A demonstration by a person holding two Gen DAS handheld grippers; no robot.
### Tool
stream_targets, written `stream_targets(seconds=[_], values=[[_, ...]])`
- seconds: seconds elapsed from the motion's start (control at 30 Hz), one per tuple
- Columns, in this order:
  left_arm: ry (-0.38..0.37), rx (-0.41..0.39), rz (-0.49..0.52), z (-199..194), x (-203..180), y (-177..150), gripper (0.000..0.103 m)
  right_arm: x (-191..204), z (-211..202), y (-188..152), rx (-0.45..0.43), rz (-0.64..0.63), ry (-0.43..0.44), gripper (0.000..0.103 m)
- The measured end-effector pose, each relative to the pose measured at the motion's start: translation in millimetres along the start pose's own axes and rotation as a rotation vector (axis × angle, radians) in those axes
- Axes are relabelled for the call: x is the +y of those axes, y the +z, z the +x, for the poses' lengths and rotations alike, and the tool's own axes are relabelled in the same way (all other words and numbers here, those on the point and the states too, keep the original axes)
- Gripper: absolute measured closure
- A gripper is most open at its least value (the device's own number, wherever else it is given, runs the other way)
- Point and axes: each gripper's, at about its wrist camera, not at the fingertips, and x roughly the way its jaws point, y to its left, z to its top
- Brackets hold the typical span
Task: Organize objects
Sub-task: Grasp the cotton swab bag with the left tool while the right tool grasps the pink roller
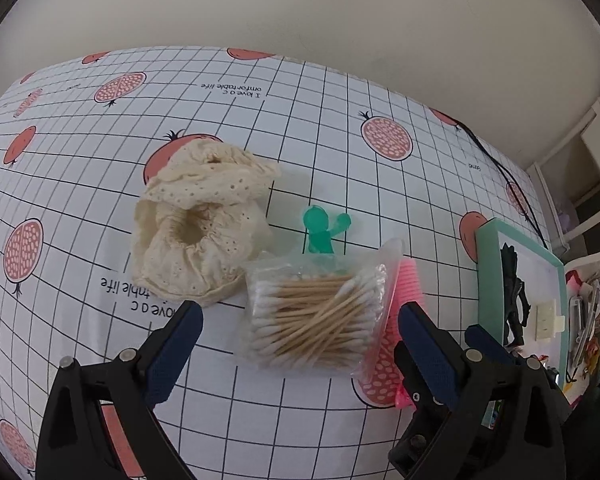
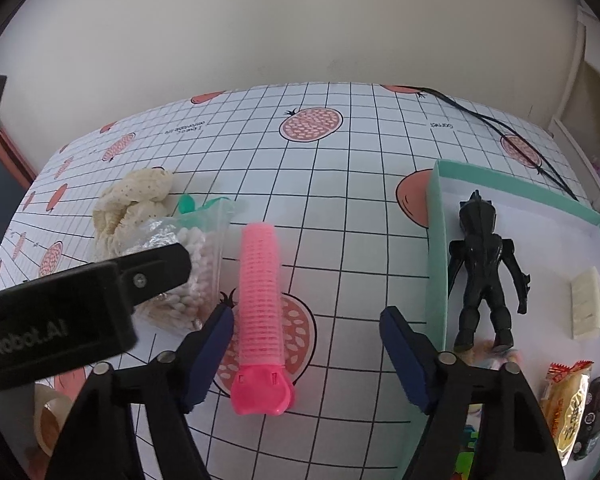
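While both claws are hanging spread wide and empty over the bench [image 1: 300,92], I am looking down the left claw [image 1: 300,316] at a clear bag of cotton swabs [image 1: 312,316] lying flat between its fingers. A cream lace scrunchie [image 1: 204,224] is sitting just beside the bag on its far left, and a small green plastic figure [image 1: 320,228] is lying behind the bag, partly under its edge. A pink hair roller [image 2: 260,308] is lying lengthwise on the checked cloth just right of the bag, and the right claw [image 2: 306,320] is hovering over it, the left finger nearly touching its side. To the right, a teal box [image 2: 436,264] is holding a black action figure [image 2: 484,272] lying face down, a cream hair clip [image 2: 588,304] and a wrapped snack [image 2: 568,408]. A black cable [image 2: 500,128] is trailing across the far corner of the bench.
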Motion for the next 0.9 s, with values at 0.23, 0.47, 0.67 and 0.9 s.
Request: stream_targets(seconds=[0.23,0.47,0.67,0.9], values=[[0.002,0.017,0.006,6,-4,0,0.005,4,5,-2,0.019,-0.002,0.017,0.044],[0.009,0.040,-0.011,11,-1,-3,0.005,6,5,-1,0.024,-0.001,0.035,0.051],[0.007,0.051,-0.014,14,-2,-5,0.005,5,6,-1,0.024,0.000,0.037,0.051],[-0.002,0.051,-0.005,13,-6,-6,0.005,5,6,-1,0.025,0.002,0.037,0.052]])
